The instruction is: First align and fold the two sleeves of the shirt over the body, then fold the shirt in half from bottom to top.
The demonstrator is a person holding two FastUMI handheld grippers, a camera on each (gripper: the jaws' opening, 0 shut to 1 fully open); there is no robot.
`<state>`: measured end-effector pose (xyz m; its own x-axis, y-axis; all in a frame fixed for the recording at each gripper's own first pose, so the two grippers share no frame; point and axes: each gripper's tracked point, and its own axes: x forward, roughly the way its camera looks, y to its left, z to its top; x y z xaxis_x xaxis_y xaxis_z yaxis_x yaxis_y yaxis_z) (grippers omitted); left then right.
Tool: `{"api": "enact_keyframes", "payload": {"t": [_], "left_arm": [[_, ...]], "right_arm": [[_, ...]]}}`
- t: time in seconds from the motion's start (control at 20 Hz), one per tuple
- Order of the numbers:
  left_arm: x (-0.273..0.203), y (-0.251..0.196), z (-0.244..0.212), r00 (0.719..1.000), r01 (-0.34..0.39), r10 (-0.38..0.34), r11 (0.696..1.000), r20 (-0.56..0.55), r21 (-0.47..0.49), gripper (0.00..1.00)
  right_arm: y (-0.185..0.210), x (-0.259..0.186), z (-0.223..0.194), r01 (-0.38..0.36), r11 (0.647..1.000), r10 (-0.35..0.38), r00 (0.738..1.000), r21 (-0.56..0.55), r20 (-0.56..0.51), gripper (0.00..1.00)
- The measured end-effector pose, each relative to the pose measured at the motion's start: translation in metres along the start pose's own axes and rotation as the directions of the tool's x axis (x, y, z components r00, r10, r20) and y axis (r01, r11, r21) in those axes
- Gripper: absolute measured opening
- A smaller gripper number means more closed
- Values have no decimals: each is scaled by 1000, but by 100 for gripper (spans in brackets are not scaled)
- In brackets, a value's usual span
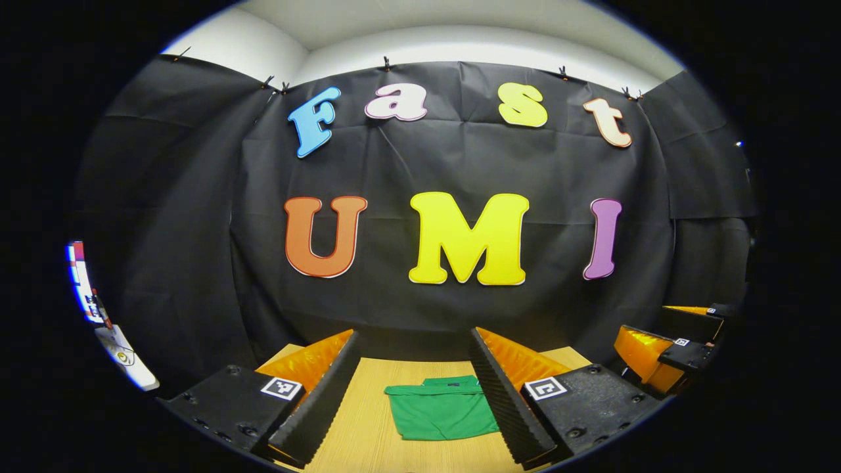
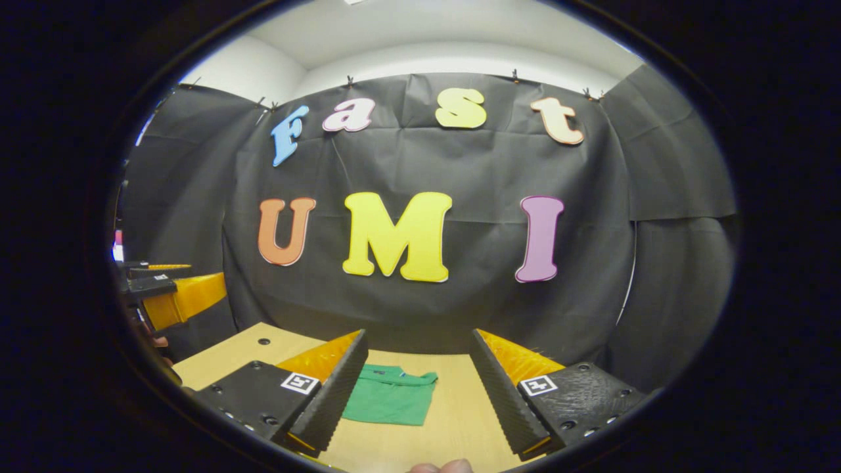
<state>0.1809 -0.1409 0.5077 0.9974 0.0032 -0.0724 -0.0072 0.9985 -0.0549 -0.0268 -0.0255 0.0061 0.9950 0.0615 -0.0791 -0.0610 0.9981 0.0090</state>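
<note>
A green shirt (image 1: 441,412) lies folded into a compact rectangle on the wooden table (image 1: 368,433), its collar at the far edge. In the left gripper view my left gripper (image 1: 412,394) hangs open above the table, the shirt showing between its fingers and nearer the right one. In the right gripper view the same shirt (image 2: 393,401) lies low and left, partly behind the left finger of my right gripper (image 2: 415,387), which is open and holds nothing. The right gripper (image 1: 670,358) also shows at the far right of the left gripper view, and the left gripper (image 2: 167,295) at the far left of the right gripper view.
The black cloth wall (image 1: 460,164) closes the booth right behind the table's far edge. A white object (image 1: 125,358) sits low at the left. Fingertips of a hand (image 2: 441,467) show at the bottom of the right gripper view.
</note>
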Motion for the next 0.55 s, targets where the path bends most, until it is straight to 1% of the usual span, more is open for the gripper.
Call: {"api": "enact_keyframes", "payload": {"t": [0.05, 0.25, 0.3, 0.35, 0.4, 0.45, 0.5, 0.55], "left_arm": [[0, 1, 1, 1000, -1, 1, 1000, 2, -3, 100], [2, 1, 0, 1000, 0, 0, 1000, -1, -8, 100], [2, 2, 0, 1000, -2, 2, 1000, -1, -8, 100], [2, 2, 1, 1000, -2, 2, 1000, 0, -7, 99], [3, 0, 2, 1000, -1, 1, 1000, 1, -7, 100], [3, 0, 1, 1000, -2, 2, 1000, 0, -5, 100], [4, 1, 0, 1000, -6, 6, 1000, -3, 2, 100], [5, 1, 1, 1000, -6, 6, 1000, -2, 6, 100]], "right_arm": [[-2, 0, 1, 5, 1000, -5, 1000, 0, 5, 95], [-6, 6, 4, 16, 1000, -16, 1000, 7, 11, 95], [-5, 6, 6, 15, 1000, -15, 1000, 7, 13, 95], [-4, 7, 6, 12, 1000, -12, 1000, 7, 15, 97], [-2, 6, 8, 9, 1000, -9, 1000, 5, 17, 95], [-1, 7, 8, 6, 1000, -6, 1000, 4, 18, 97], [0, 7, 9, 4, 1000, -5, 1000, 3, 20, 95], [1, 8, 11, 3, 1000, -4, 1000, 4, 24, 95]]}}
